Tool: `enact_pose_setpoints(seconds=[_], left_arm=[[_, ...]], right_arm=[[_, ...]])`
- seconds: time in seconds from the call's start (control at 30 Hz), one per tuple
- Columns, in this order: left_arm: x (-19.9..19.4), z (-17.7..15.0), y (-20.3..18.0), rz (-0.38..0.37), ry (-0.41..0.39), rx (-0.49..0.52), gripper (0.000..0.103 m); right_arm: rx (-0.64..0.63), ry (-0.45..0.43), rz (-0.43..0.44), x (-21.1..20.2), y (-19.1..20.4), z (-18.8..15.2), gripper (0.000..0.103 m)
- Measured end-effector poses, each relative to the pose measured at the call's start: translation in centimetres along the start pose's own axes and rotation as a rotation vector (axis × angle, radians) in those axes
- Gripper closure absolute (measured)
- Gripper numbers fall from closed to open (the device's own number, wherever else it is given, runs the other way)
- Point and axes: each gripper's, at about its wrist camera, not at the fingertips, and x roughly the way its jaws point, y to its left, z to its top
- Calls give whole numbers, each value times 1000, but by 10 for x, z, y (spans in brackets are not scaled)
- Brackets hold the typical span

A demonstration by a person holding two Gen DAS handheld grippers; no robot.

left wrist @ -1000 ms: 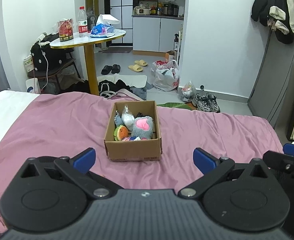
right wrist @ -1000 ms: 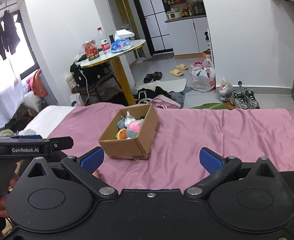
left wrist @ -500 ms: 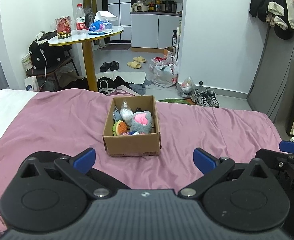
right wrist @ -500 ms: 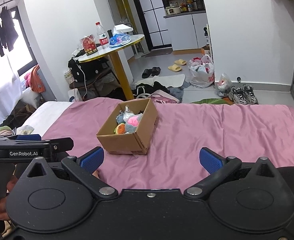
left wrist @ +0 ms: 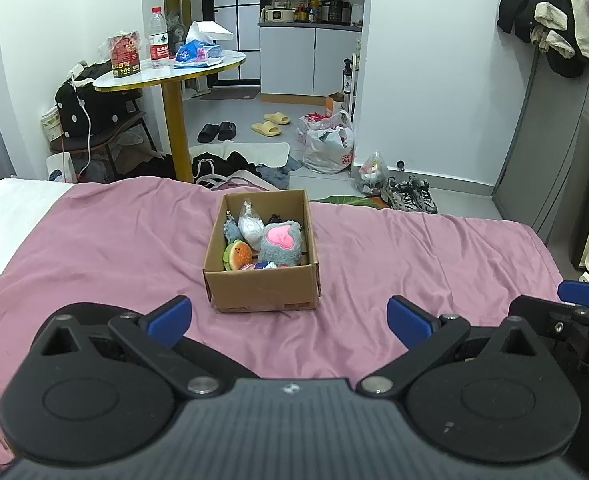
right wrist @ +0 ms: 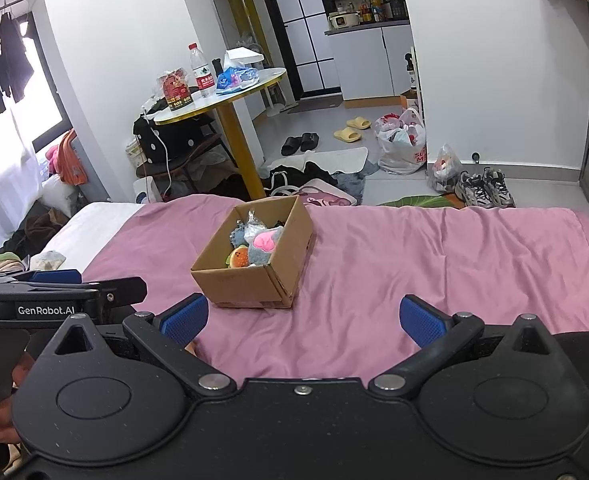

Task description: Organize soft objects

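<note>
An open cardboard box (left wrist: 262, 288) stands on the pink bedsheet (left wrist: 94, 248). It holds several soft toys: a grey plush with a pink heart (left wrist: 280, 240), a burger plush (left wrist: 237, 255) and a clear bagged item (left wrist: 250, 226). The box also shows in the right wrist view (right wrist: 250, 284). My left gripper (left wrist: 289, 318) is open and empty, just in front of the box. My right gripper (right wrist: 301, 318) is open and empty, to the right of the box and nearer than it.
A round table (left wrist: 170, 72) with a bottle and snacks stands beyond the bed. Slippers, bags and shoes (left wrist: 410, 198) lie on the floor. The bed's far edge is just behind the box. White bedding (right wrist: 90, 228) lies at the left.
Both grippers have pulled back and risen slightly, so the box sits a little farther off and higher in the views. Both stay open.
</note>
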Motion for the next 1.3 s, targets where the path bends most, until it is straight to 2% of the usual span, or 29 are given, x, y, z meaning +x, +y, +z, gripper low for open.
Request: enact_pose_setpoints(seconds=[1.3], left_arm=[[-2, -3, 2, 8, -4, 1, 0]], right_arm=[[0, 2, -8, -1, -2, 0, 0]])
